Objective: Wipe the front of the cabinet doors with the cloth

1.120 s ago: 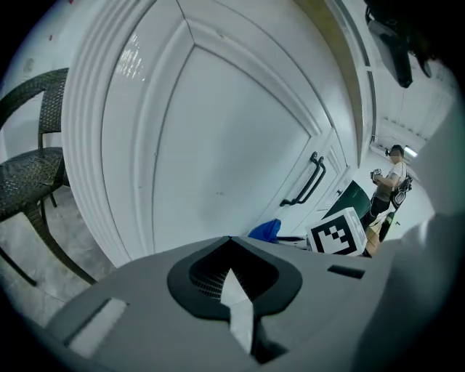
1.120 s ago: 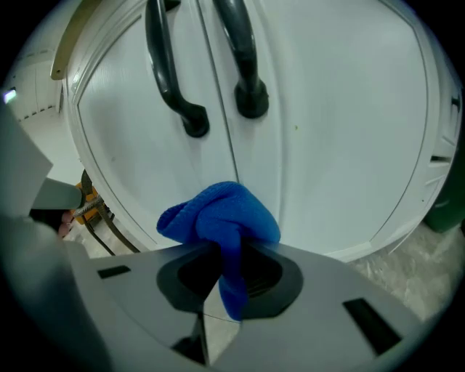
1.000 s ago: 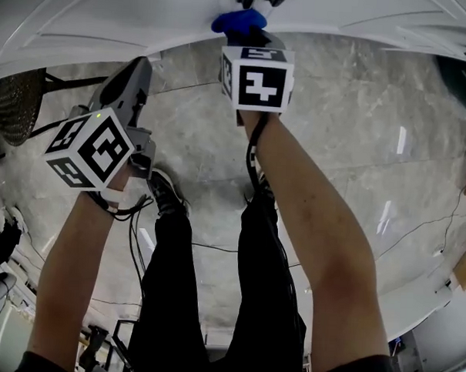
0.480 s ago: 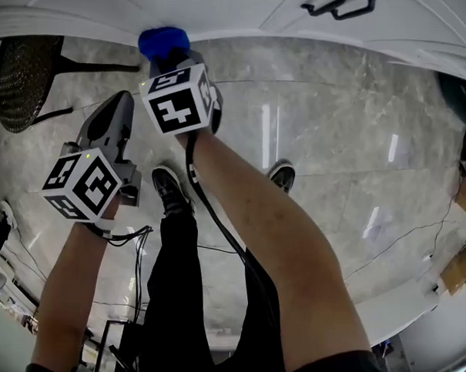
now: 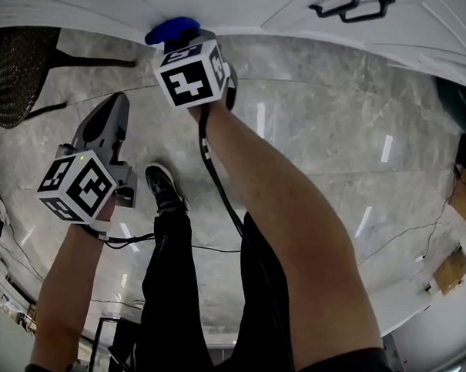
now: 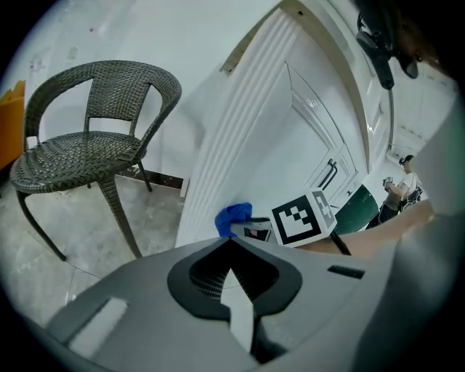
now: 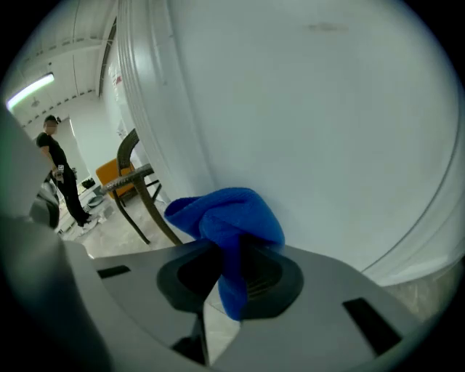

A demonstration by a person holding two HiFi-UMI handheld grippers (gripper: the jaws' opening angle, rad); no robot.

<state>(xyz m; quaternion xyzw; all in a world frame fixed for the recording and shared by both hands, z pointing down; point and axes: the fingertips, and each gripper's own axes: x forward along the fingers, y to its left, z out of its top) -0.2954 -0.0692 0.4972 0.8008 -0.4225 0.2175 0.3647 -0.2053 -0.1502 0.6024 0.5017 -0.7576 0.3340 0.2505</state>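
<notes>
The blue cloth [image 5: 172, 30] is bunched in my right gripper [image 5: 183, 43], which is shut on it and presses it against the lower edge of the white cabinet door [image 5: 225, 5]. In the right gripper view the cloth [image 7: 229, 215] sticks out between the jaws and touches the door's smooth panel [image 7: 327, 109]. My left gripper [image 5: 116, 101] hangs lower and to the left, away from the door, shut with nothing in it. From the left gripper view I see the cloth [image 6: 233, 216] on the door's ribbed edge [image 6: 240, 123].
A black door handle [image 5: 353, 5] sits to the right along the cabinet. A wicker chair [image 6: 94, 142] stands left of the cabinet on the marble floor [image 5: 335, 139]. My legs and shoe [image 5: 162, 187] are below. A person [image 7: 59, 174] stands far off.
The right gripper has swept the cloth leftward along the door, from below the handle to the door's left part. The left gripper has barely shifted.
</notes>
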